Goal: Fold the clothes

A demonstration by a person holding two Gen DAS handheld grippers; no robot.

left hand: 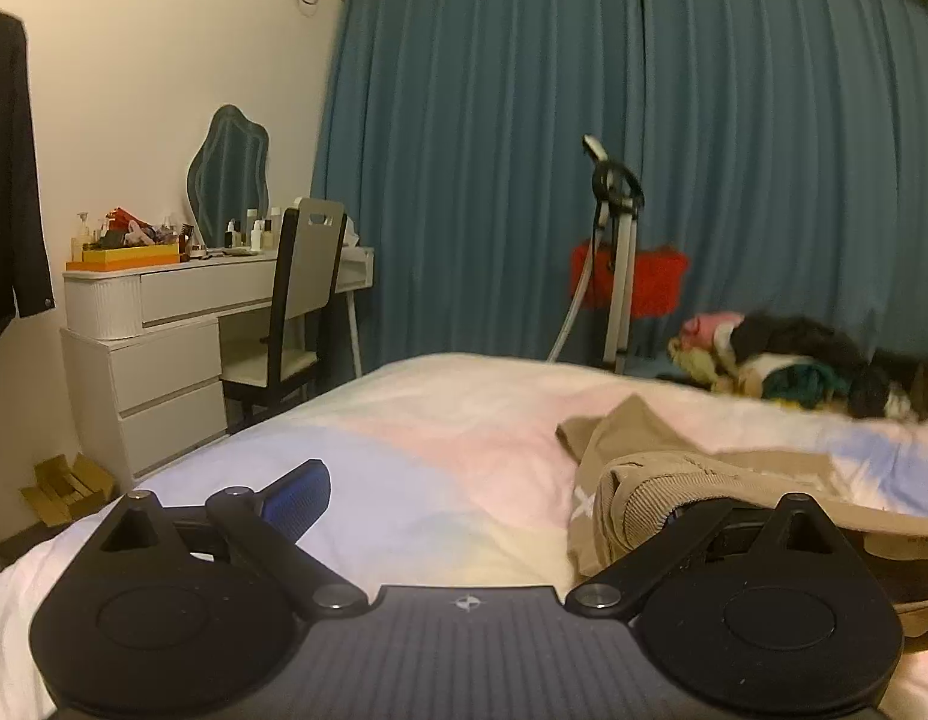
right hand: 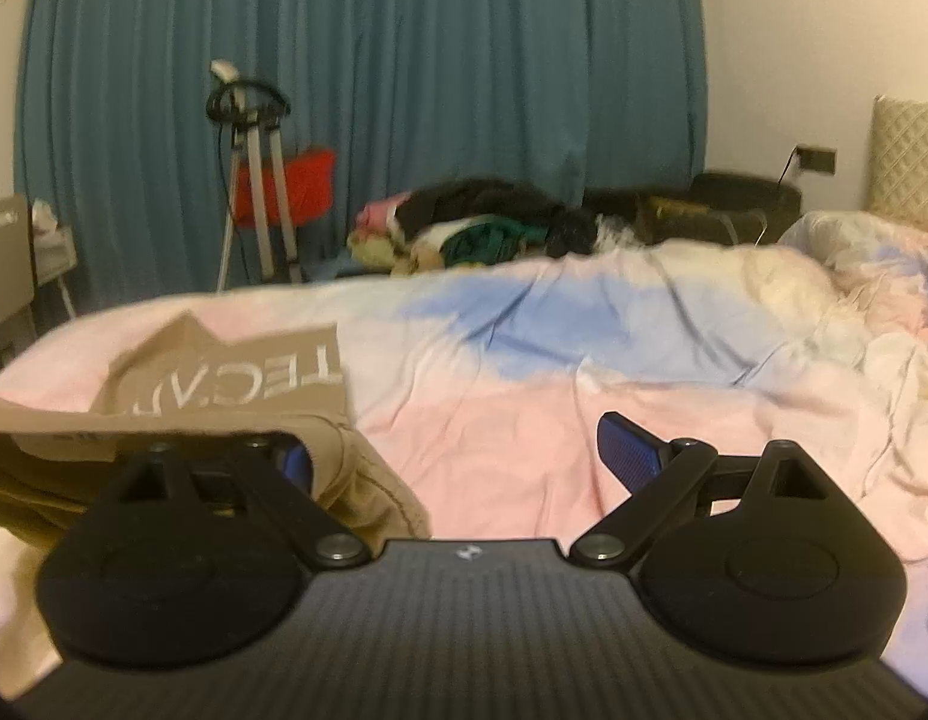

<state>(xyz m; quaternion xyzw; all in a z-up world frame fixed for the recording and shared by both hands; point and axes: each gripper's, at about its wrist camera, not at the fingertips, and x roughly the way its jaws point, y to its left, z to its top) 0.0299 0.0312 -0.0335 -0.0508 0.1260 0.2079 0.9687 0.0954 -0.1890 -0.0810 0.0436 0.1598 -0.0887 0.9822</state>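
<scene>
A tan garment (left hand: pixel 674 462) with white lettering lies crumpled on the pastel bedsheet (left hand: pixel 440 450). In the left wrist view my left gripper (left hand: pixel 488 504) is open wide; its left blue pad (left hand: pixel 302 498) is bare, and the garment's ribbed edge drapes over and hides the right fingertip. In the right wrist view the same tan garment (right hand: pixel 224 372) covers most of the left blue pad (right hand: pixel 297 461) of my right gripper (right hand: pixel 464 453). That gripper is also open, with its right pad (right hand: pixel 632 450) free above the pink sheet (right hand: pixel 524 432).
A heap of mixed clothes (left hand: pixel 788 360) (right hand: pixel 482 228) sits at the bed's far edge. A tripod stand (left hand: pixel 614 252) (right hand: pixel 254 180) and a red item stand before the blue curtain. A white dresser (left hand: pixel 164 312) and chair (left hand: pixel 302 288) are left; rumpled bedding (right hand: pixel 872 300) is right.
</scene>
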